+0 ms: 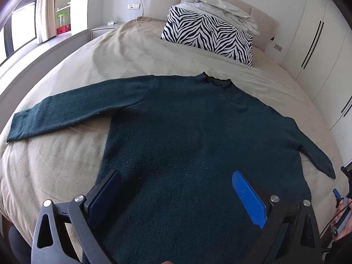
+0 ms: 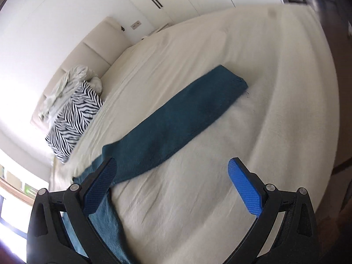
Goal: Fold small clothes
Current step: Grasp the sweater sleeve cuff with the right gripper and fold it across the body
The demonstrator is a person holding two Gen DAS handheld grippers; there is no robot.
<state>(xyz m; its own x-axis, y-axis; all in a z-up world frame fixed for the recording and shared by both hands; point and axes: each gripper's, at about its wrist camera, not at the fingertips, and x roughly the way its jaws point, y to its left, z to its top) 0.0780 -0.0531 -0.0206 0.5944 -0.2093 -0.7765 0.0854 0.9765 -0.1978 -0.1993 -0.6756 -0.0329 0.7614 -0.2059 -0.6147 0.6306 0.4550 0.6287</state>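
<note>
A dark green long-sleeved sweater (image 1: 187,132) lies flat on the bed, collar away from me and both sleeves spread out. My left gripper (image 1: 176,176) hovers open over the sweater's lower body, nothing between its blue pads. In the right wrist view the sweater's right sleeve (image 2: 176,118) stretches diagonally across the sheet to its cuff. My right gripper (image 2: 171,165) stands open near the sleeve's armpit end, its left finger over the fabric, the other over bare sheet. The other gripper's blue tip (image 1: 336,192) and a hand show at the left wrist view's right edge.
The beige bed sheet (image 1: 66,158) spreads wide around the sweater. A zebra-striped pillow (image 1: 209,35) and a crumpled pale duvet (image 1: 220,4) sit by the headboard. White wardrobe doors (image 1: 319,44) stand on the right, a window and bedside table on the left.
</note>
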